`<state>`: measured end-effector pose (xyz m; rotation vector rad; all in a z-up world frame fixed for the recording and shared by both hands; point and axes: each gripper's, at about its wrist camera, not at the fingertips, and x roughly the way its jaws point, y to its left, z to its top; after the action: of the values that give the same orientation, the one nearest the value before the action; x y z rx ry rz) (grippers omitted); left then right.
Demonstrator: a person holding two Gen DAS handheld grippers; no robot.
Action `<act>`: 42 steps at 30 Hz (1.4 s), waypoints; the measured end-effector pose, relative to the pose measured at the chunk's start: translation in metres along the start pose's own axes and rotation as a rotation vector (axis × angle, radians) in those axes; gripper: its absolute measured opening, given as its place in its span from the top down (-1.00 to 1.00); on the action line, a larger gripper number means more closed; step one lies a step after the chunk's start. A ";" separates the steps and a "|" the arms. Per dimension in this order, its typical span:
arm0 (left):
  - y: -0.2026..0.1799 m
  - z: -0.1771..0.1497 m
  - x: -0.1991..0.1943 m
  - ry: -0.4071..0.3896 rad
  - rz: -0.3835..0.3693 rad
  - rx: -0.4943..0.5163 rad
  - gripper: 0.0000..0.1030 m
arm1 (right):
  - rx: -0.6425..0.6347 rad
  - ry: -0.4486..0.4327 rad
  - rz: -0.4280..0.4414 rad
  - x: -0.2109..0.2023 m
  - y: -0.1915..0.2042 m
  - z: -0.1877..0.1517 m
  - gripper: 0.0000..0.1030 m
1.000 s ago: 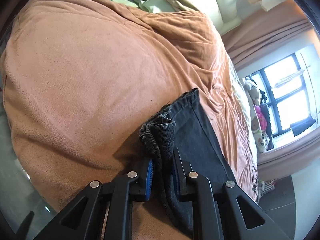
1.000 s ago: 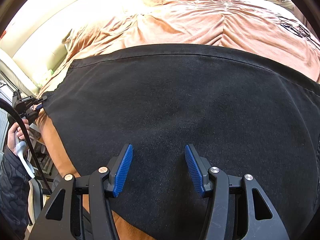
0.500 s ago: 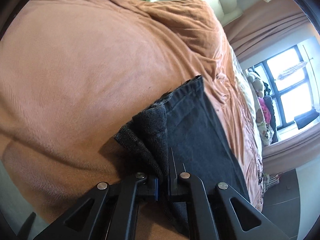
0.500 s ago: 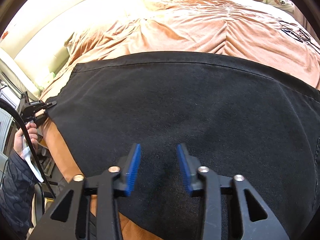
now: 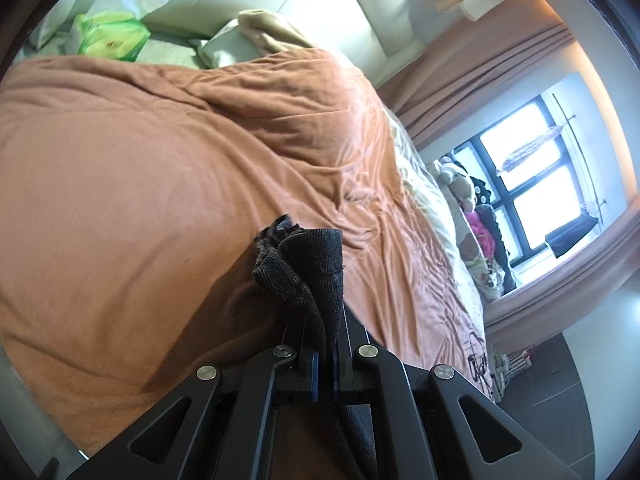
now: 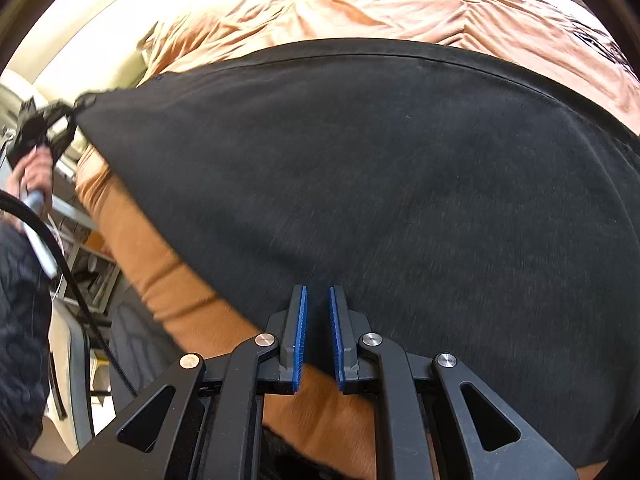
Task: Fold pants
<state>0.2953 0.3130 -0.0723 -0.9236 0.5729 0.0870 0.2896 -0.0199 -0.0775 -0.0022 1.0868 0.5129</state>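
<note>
A: What's the biggest thing here?

B: The wide bed under a rust-orange fleece blanket [image 5: 152, 184]. On it lie the black denim pants [image 6: 380, 168], spread flat near the bed's edge, one dark panel filling most of the right wrist view, its seamed edge running across the far side.

A: Has any folding been done?

B: As I judge it, hardly. The panel shows no crosswise fold; whether the legs are already laid one over the other I can't tell. This looks like the grasping stage before a fold is carried over.

A: And the left gripper [image 5: 325, 364]?

B: Its fingers are clenched on a bunched corner of the pants, the cloth sticking up out of them in a crumpled tuft above the blanket. The right wrist view shows that corner pulled to a point at the far left, the person's hand [image 6: 34, 168] behind the tool.

A: The right gripper [image 6: 318, 336]?

B: Its blue-padded fingers are closing over the near edge of the pants. A narrow gap remains, the cloth edge lying in it, not yet pinched as far as I can see.

A: What's left?

B: Probably securing that second hold, then lifting both points and laying one end over the other, and smoothing.
</note>
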 end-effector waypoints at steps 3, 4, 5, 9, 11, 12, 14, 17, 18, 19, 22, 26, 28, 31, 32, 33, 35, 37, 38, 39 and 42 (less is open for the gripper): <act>-0.009 0.004 -0.002 -0.005 -0.004 0.011 0.92 | 0.030 -0.007 -0.007 -0.006 -0.009 0.007 0.83; -0.011 0.005 -0.003 -0.006 -0.003 0.014 0.92 | 0.037 -0.016 -0.017 -0.008 -0.012 0.010 0.83; -0.013 0.005 -0.002 -0.006 -0.003 0.015 0.92 | 0.044 -0.025 -0.026 -0.008 -0.017 0.013 0.83; -0.013 0.004 -0.002 -0.003 0.005 0.014 0.92 | 0.080 -0.039 -0.043 -0.004 -0.035 0.031 0.83; -0.011 0.003 -0.001 -0.002 0.010 0.010 0.92 | 0.084 -0.040 -0.055 0.001 -0.039 0.039 0.83; -0.010 0.003 -0.001 -0.002 0.012 0.007 0.92 | 0.086 -0.040 -0.066 0.003 -0.042 0.044 0.83; -0.008 0.003 0.000 -0.001 0.016 -0.002 0.92 | 0.092 -0.044 -0.076 0.007 -0.043 0.051 0.83; -0.004 0.001 0.001 -0.001 0.025 -0.004 0.92 | 0.108 -0.045 -0.086 0.014 -0.050 0.066 0.83; -0.002 0.000 0.002 -0.002 0.029 -0.005 0.92 | 0.110 -0.045 -0.087 0.015 -0.052 0.069 0.83; 0.000 -0.001 0.003 -0.002 0.032 -0.008 0.92 | 0.112 -0.043 -0.089 0.018 -0.053 0.072 0.83; 0.009 -0.004 0.006 0.003 0.043 -0.022 0.92 | 0.116 -0.039 -0.098 0.025 -0.060 0.087 0.83; 0.024 -0.009 0.012 0.015 0.069 -0.043 0.92 | 0.120 -0.042 -0.112 0.032 -0.066 0.104 0.83; 0.033 -0.013 0.015 0.021 0.080 -0.058 0.92 | 0.134 -0.044 -0.111 0.036 -0.070 0.112 0.83; 0.047 -0.019 0.020 0.025 0.091 -0.083 0.92 | 0.137 -0.053 -0.123 0.042 -0.074 0.127 0.83; 0.052 -0.020 0.021 0.025 0.092 -0.091 0.92 | 0.142 -0.055 -0.128 0.044 -0.076 0.132 0.83; 0.055 -0.021 0.023 0.025 0.093 -0.097 0.92 | 0.147 -0.056 -0.134 0.046 -0.077 0.136 0.83; 0.059 -0.022 0.025 0.024 0.094 -0.100 0.92 | 0.152 -0.059 -0.147 0.049 -0.079 0.142 0.83; 0.063 -0.023 0.027 0.027 0.099 -0.102 0.92 | 0.155 -0.064 -0.159 0.053 -0.082 0.150 0.83; 0.065 -0.023 0.029 0.030 0.100 -0.104 0.92 | 0.157 -0.065 -0.160 0.054 -0.083 0.153 0.83; 0.066 -0.024 0.029 0.031 0.101 -0.107 0.92 | 0.162 -0.067 -0.161 0.056 -0.084 0.156 0.83; 0.070 -0.025 0.030 0.033 0.102 -0.115 0.92 | 0.171 -0.076 -0.168 0.060 -0.087 0.163 0.83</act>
<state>0.2882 0.3312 -0.1504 -1.0090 0.6504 0.1984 0.4834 -0.0325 -0.0714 0.0749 1.0430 0.2664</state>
